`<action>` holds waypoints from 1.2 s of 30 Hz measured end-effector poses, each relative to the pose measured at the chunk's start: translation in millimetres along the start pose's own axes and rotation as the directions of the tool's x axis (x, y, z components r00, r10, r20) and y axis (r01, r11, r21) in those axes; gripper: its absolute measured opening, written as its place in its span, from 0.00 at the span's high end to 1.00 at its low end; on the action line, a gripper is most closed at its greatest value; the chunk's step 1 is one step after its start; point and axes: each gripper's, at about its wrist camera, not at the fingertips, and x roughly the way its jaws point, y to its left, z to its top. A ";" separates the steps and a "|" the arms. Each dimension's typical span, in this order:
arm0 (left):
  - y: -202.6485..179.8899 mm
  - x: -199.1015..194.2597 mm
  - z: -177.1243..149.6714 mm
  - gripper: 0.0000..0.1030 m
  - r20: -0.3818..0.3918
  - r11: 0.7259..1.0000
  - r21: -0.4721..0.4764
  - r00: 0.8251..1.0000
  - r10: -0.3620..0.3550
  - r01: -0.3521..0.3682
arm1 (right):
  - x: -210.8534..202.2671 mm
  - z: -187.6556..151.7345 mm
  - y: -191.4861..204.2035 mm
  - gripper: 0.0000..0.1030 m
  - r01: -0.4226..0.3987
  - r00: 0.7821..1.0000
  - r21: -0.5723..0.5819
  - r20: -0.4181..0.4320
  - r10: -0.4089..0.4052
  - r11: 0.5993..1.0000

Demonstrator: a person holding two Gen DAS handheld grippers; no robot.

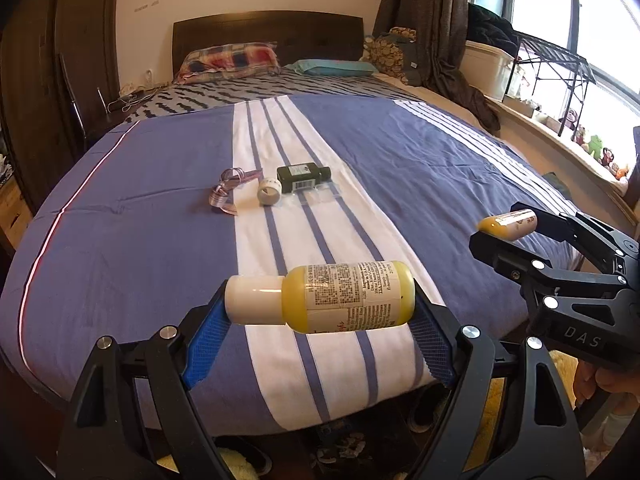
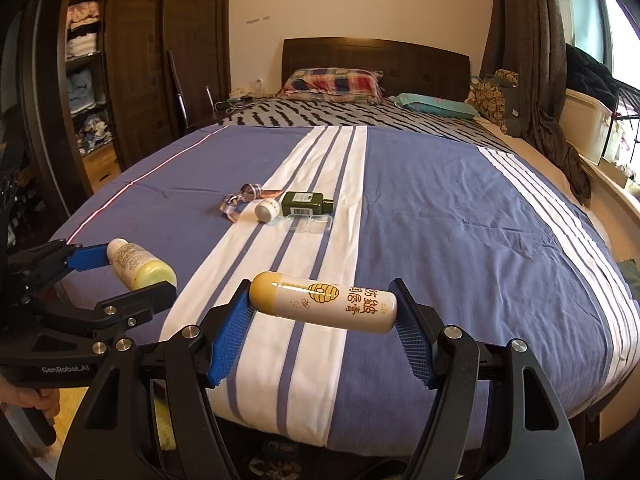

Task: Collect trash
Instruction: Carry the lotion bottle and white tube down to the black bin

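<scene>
My left gripper [image 1: 320,300] is shut end to end on a yellow bottle with a white cap [image 1: 320,296], held sideways above the foot of the bed. My right gripper [image 2: 324,304] is shut lengthwise on a yellow and white tube with a beehive print [image 2: 324,302]. Each view shows the other gripper with its load: the tube [image 1: 510,222] at the right, the bottle [image 2: 140,266] at the left. Further up the bed lie a dark green bottle [image 1: 302,176], a white tape roll [image 1: 269,192], a striped ribbon [image 1: 230,190] and a clear plastic packet [image 1: 316,194].
The bed [image 1: 400,152] has a blue and white striped cover, with pillows [image 1: 228,60] at the headboard. A dark wardrobe [image 2: 132,60] stands at the left, a window sill with a rack [image 1: 560,76] at the right. Shoes and a yellow rug [image 1: 240,460] lie below.
</scene>
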 end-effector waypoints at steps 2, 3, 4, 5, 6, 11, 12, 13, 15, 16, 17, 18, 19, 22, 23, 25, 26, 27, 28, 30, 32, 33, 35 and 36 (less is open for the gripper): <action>-3.9 -4.7 -7.4 0.23 -0.001 1.000 0.005 1.000 -0.001 0.001 | -6.2 -6.2 1.8 0.33 -0.006 1.000 0.000 0.000 0.006 1.000; -6.5 -7.4 -12.7 0.23 -0.002 1.000 0.007 1.000 -0.003 0.003 | -9.7 -9.5 2.6 0.33 -0.010 1.000 0.000 -0.001 0.010 1.000; -7.6 -9.5 -17.0 0.23 -0.003 1.000 0.007 1.000 -0.005 0.005 | -13.0 -13.9 3.6 0.33 -0.013 1.000 0.000 -0.003 0.013 1.000; -8.6 -11.6 -20.9 0.23 -0.004 1.000 0.006 1.000 -0.007 0.007 | -15.2 -17.2 4.2 0.33 -0.015 1.000 -0.001 -0.004 0.015 1.000; -9.6 -13.0 -25.8 0.23 -0.007 1.000 0.004 1.000 -0.009 0.009 | -18.0 -21.3 5.6 0.33 -0.017 1.000 -0.001 -0.006 0.017 1.000; -14.0 -14.4 -50.7 0.23 -0.036 1.000 -0.001 0.999 -0.018 0.018 | -26.0 -42.7 10.0 0.33 -0.029 0.999 0.000 -0.021 0.029 1.000; -14.9 -14.2 -56.0 0.23 -0.044 1.000 -0.002 0.999 -0.019 0.019 | -27.2 -46.5 10.4 0.33 -0.030 0.999 0.001 -0.026 0.030 1.000; -15.6 -13.6 -61.1 0.23 -0.052 1.000 -0.002 0.998 -0.020 0.020 | -27.7 -50.3 10.8 0.33 -0.032 0.999 0.002 -0.030 0.032 0.999; -16.4 -11.9 -70.7 0.23 -0.068 1.000 -0.003 0.997 -0.020 0.020 | -27.0 -59.8 11.2 0.33 -0.038 0.998 0.003 -0.047 0.038 0.999; -16.6 -11.8 -75.8 0.23 -0.075 1.000 -0.005 0.997 -0.021 0.021 | -26.1 -65.2 10.9 0.33 -0.040 0.998 0.006 -0.057 0.040 0.999; -16.4 -10.8 -80.6 0.23 -0.082 1.000 -0.007 0.996 -0.023 0.022 | -25.5 -68.8 10.4 0.33 -0.041 0.997 0.009 -0.064 0.041 0.999; -16.2 -9.0 -86.2 0.23 -0.092 1.000 -0.011 0.996 -0.023 0.022 | -24.3 -74.0 9.6 0.33 -0.042 0.996 0.014 -0.074 0.042 0.999; -15.3 -6.7 -91.3 0.23 -0.103 1.000 -0.014 0.994 -0.025 0.023 | -22.9 -78.0 8.8 0.33 -0.042 0.996 0.017 -0.082 0.044 0.999; -14.9 1.6 -108.2 0.23 -0.140 0.999 -0.022 0.990 -0.029 0.027 | -16.6 -93.4 5.4 0.33 -0.048 0.992 0.033 -0.117 0.052 0.998; -15.1 4.4 -113.7 0.23 -0.151 0.999 -0.023 0.988 -0.032 0.029 | -13.9 -99.2 4.4 0.33 -0.051 0.990 0.037 -0.131 0.056 0.998; -14.6 12.6 -126.4 0.23 -0.176 0.999 -0.027 0.983 -0.048 0.044 | -8.3 -111.5 3.4 0.33 -0.056 0.985 0.042 -0.159 0.062 0.998; -13.6 17.5 -133.8 0.23 -0.192 0.997 -0.040 0.979 -0.068 0.061 | -3.0 -119.8 2.1 0.33 -0.058 0.981 0.046 -0.181 0.065 0.997; -13.3 21.1 -138.7 0.23 -0.205 0.997 -0.047 0.976 -0.076 0.068 | 0.2 -125.0 1.9 0.33 -0.059 0.979 0.050 -0.194 0.067 0.997; -13.8 26.4 -145.3 0.23 -0.223 0.997 -0.046 0.972 -0.077 0.068 | 3.8 -130.4 1.2 0.33 -0.061 0.975 0.055 -0.209 0.071 0.997; -15.6 36.8 -156.9 0.23 -0.255 0.997 -0.037 0.965 -0.070 0.062 | 13.1 -144.4 0.3 0.33 -0.063 0.966 0.065 -0.246 0.077 0.996; -15.8 46.4 -166.3 0.23 -0.284 0.997 -0.041 0.956 -0.073 0.064 | 22.6 -156.7 -0.9 0.33 -0.062 0.957 0.078 -0.279 0.082 0.995; -16.1 50.3 -170.9 0.23 -0.296 0.997 -0.043 0.952 -0.073 0.063 | 26.1 -161.2 -1.6 0.33 -0.062 0.953 0.084 -0.291 0.085 0.994; -15.6 61.0 -183.7 0.23 -0.332 0.997 -0.048 0.940 -0.073 0.061 | 33.4 -170.6 -3.8 0.33 -0.075 0.944 0.108 -0.312 0.106 0.991; -15.2 65.6 -190.2 0.23 -0.349 0.997 -0.051 0.934 -0.076 0.062 | 37.1 -175.8 -5.1 0.33 -0.089 0.939 0.126 -0.321 0.125 0.988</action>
